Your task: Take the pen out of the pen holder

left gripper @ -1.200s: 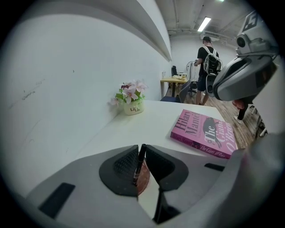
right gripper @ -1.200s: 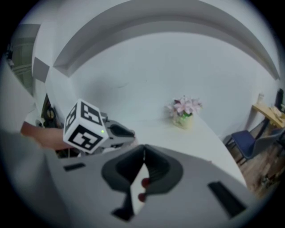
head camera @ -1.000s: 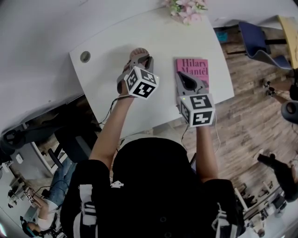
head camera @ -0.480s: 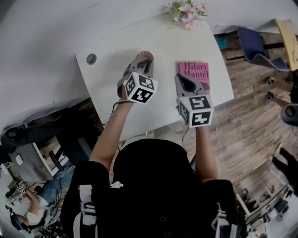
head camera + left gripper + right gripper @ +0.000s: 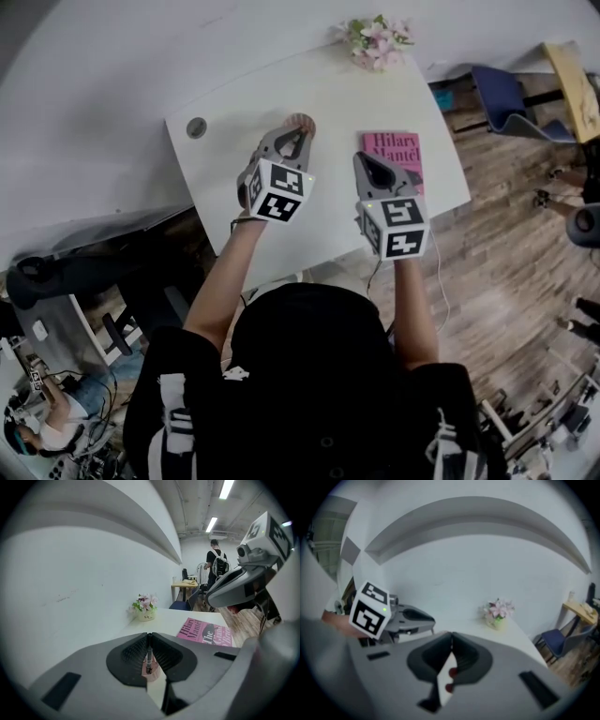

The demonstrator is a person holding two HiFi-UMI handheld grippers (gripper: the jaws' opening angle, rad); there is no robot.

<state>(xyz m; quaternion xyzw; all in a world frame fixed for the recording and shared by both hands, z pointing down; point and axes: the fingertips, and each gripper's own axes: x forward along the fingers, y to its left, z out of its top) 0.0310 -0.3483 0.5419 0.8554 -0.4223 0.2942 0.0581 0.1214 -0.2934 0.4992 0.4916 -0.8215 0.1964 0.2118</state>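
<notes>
My left gripper (image 5: 289, 134) hangs over the white table (image 5: 328, 84) with its jaws shut on a thin dark pen (image 5: 149, 654). The pen stands upright between the pads in the left gripper view. Its lower end is just above the pinkish pen holder (image 5: 152, 672). In the head view the holder (image 5: 302, 123) peeks out beyond the left fingertips, and the pen is hidden there. My right gripper (image 5: 367, 164) is shut with nothing in it, to the right of the left one, above the near edge of a pink book (image 5: 394, 150).
A small pot of pink flowers (image 5: 375, 39) stands at the table's far edge. A round cable hole (image 5: 196, 127) sits at the table's left corner. A blue chair (image 5: 506, 94) stands on the wooden floor to the right. A person (image 5: 216, 564) stands far off.
Both grippers have risen above the table, the left one further. The left gripper now sits higher over the pen holder, whose rim shows beyond its tips.
</notes>
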